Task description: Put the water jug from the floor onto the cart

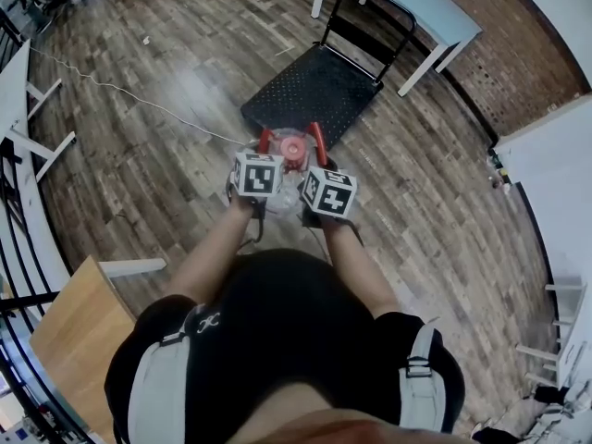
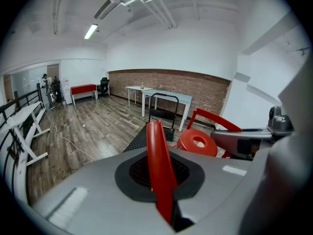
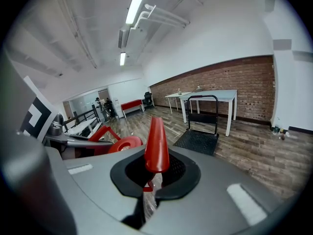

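Observation:
The water jug (image 1: 292,152), clear with a red cap, hangs between my two grippers, just short of the near edge of the black platform cart (image 1: 319,86). My left gripper (image 1: 265,141) lies against its left side and my right gripper (image 1: 319,138) against its right, each with its red jaws shut together and nothing between them. In the left gripper view the shut left gripper (image 2: 159,170) has the jug's cap (image 2: 198,142) to its right. From the right gripper (image 3: 156,148), the cap (image 3: 124,144) shows at the left and the cart (image 3: 198,141) ahead. The jug's body is mostly hidden.
Behind the cart stands a white table (image 1: 416,7) along a brick wall (image 1: 518,54). A white cable (image 1: 120,89) runs across the wooden floor at the left. A wooden box (image 1: 74,331) and white racks (image 1: 28,137) stand at my left, a white wall (image 1: 555,174) at my right.

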